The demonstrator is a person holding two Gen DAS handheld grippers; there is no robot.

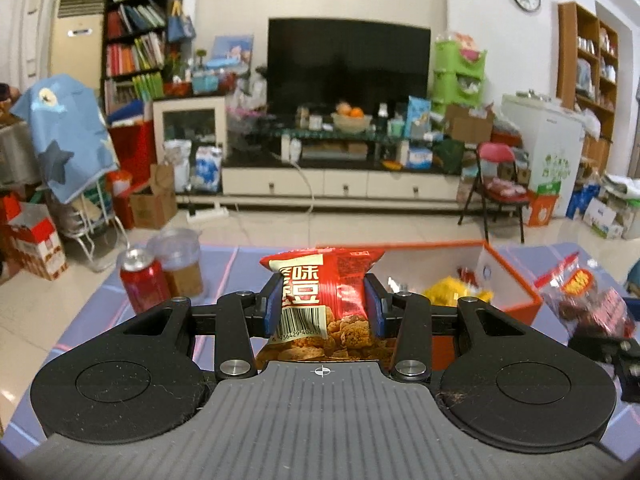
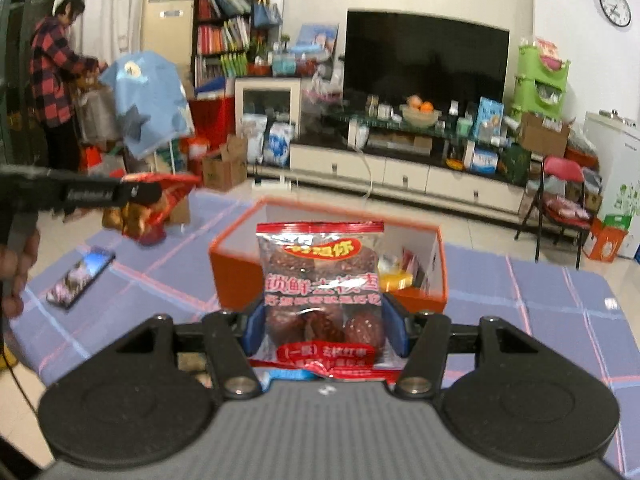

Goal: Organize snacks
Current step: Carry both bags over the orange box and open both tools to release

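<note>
I hold the left tongs point(image 1: 324, 304) pinching a red snack packet point(image 1: 320, 300), its long axis upright and its sealed top edge uppermost, raised just in front of the orange box point(image 1: 516, 280). My right tongs point(image 2: 322, 332) pinch a clear packet of red dates point(image 2: 320, 280), likewise upright, directly before the same box. The box stands open-topped on the worktop point(image 2: 540, 300); bare cloth lies right of the box, and a phone point(image 2: 80, 278) lies left of it.

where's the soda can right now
In the left wrist view, the red soda can stands upright at the table's far-left edge, right beside a clear plastic cup.
</note>
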